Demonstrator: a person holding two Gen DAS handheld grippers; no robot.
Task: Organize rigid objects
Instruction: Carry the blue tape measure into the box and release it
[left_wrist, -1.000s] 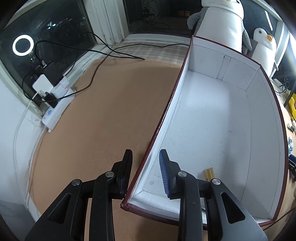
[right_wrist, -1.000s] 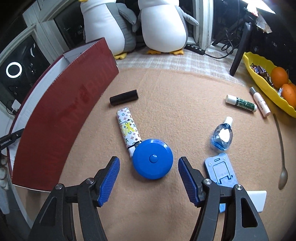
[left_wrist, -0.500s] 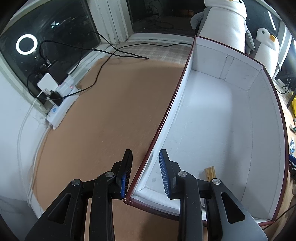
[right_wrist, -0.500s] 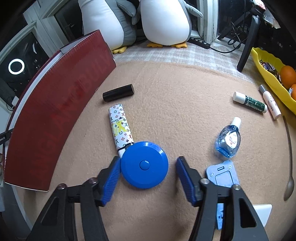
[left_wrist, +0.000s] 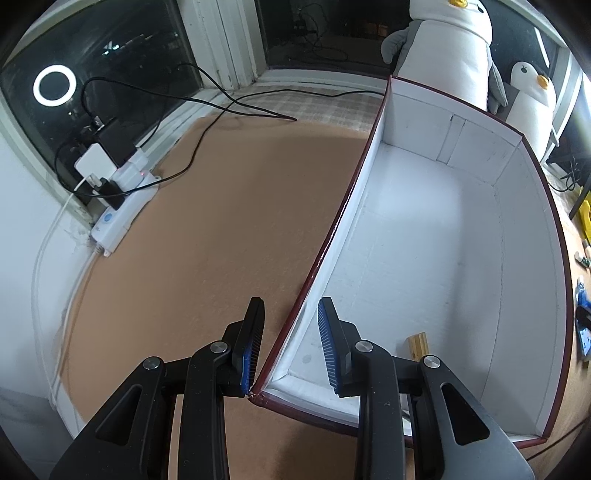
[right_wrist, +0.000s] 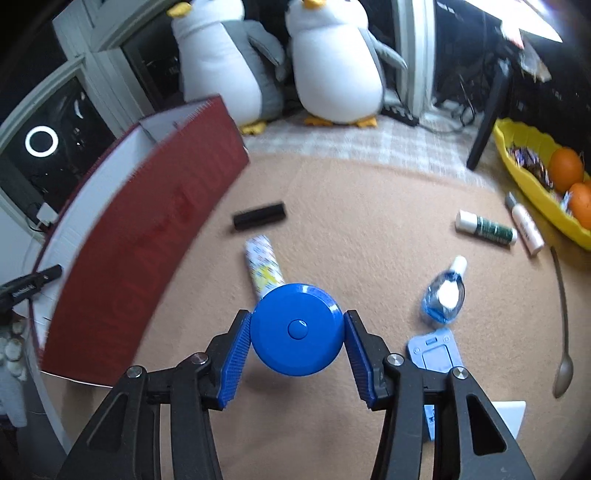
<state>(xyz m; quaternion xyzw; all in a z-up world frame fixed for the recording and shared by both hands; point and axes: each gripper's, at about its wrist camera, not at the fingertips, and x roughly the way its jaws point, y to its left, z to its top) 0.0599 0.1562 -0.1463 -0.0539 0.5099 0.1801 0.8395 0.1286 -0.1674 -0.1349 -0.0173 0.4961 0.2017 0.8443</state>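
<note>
Right gripper (right_wrist: 297, 328) clenched on blue round tape measure (right_wrist: 295, 326), lifted clear of surface (right_wrist: 369, 221). Box (right_wrist: 147, 240) lay left of those jaws. Left gripper (left_wrist: 286, 343) straddled box wall (left_wrist: 332, 236), narrowly parted, pads not visibly pressing.

- The tall dark-red cardboard box wall (right_wrist: 140, 251) stood as a barrier along the left of the tan felt mat (right_wrist: 369, 206).
- A black cylinder (right_wrist: 259, 220) and a patterned white tube (right_wrist: 263, 266) lay near the wall's foot.
- The white box interior (left_wrist: 436, 236) lay open, bar a small wooden block (left_wrist: 418, 345).
- Left of the box, bare brown mat (left_wrist: 221, 229) offered free passage.
</note>
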